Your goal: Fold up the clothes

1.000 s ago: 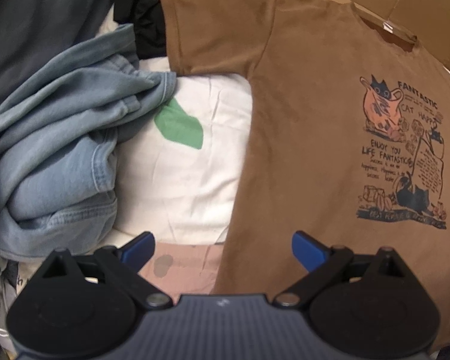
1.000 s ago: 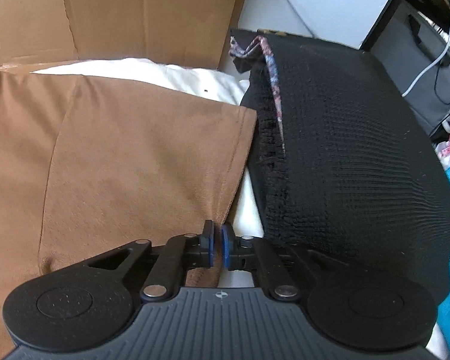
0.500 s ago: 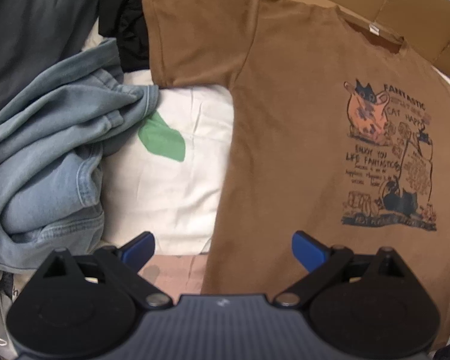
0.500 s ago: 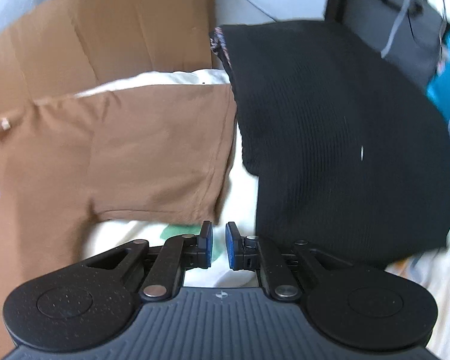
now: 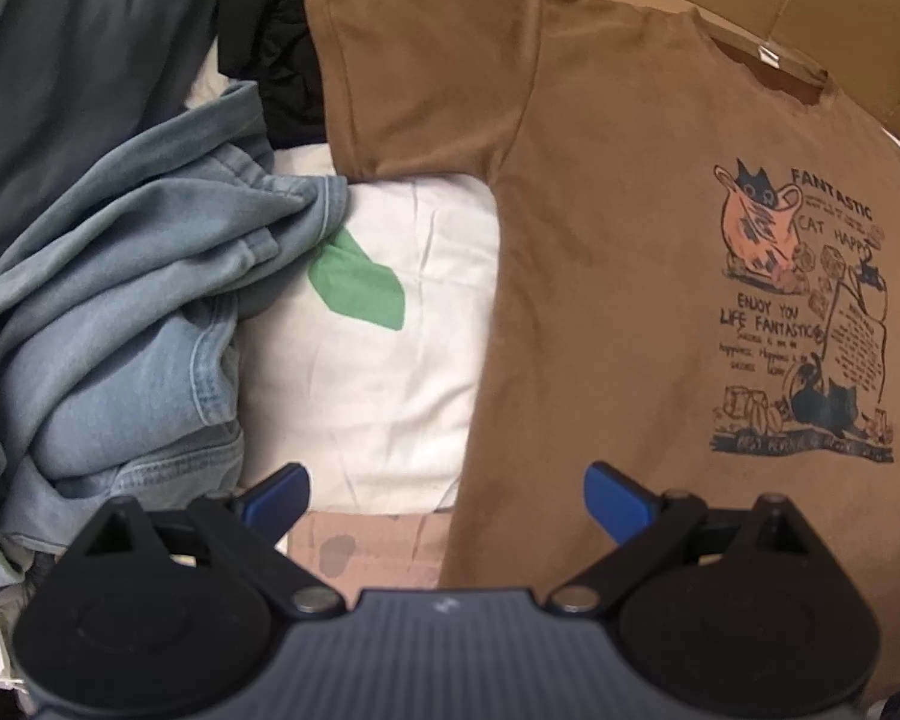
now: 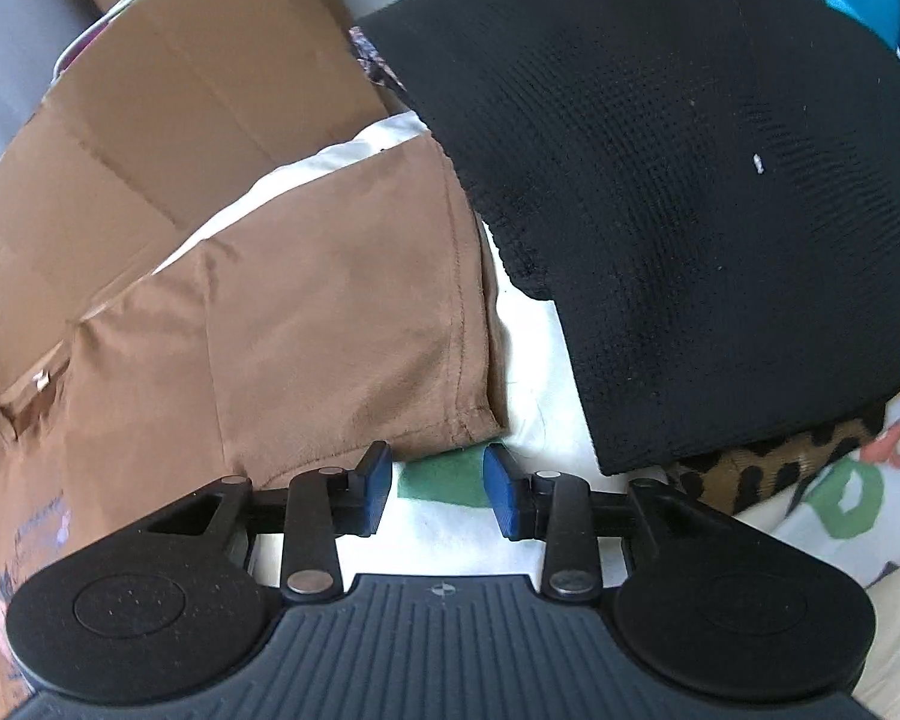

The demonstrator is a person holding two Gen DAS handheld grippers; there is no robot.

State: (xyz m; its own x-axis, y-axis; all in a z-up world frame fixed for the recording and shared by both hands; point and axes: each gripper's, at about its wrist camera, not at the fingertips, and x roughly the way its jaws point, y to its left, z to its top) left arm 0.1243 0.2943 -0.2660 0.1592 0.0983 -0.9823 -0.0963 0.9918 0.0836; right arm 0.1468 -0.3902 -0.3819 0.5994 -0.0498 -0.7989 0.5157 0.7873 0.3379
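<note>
Blue pads tip both of your grippers, and neither pair is pressing on anything. Your right gripper (image 6: pixel 437 483) has just been opening: its jaws stand partly apart, with only white bedding and a green patch (image 6: pixel 444 480) showing in the gap, no cloth caught between them. Just beyond its left pad lies the hem corner of the brown T-shirt's right sleeve (image 6: pixel 342 324), spread flat. To the right of that sleeve, across a strip of white sheet, sits a black knitted garment (image 6: pixel 690 180), with a leopard-print cloth (image 6: pixel 768 468) poking out under its near edge. Flattened cardboard (image 6: pixel 168 108) lies past the sleeve.

Your left gripper (image 5: pixel 447 495) hangs with its jaws wide apart above the brown T-shirt (image 5: pixel 600 240), whose side edge runs between the two pads below; whether the pads touch the fabric you cannot tell. The shirt lies face up and spread out, its cat print (image 5: pixel 804 312) to the right and its left sleeve (image 5: pixel 414 78) stretched flat at the top. Left of the shirt is a white sheet (image 5: pixel 390 360) with a green leaf shape (image 5: pixel 357 285), and beyond that a crumpled pile of light blue denim (image 5: pixel 120 312). A dark grey cloth (image 5: pixel 78 60) fills the far left corner.
</note>
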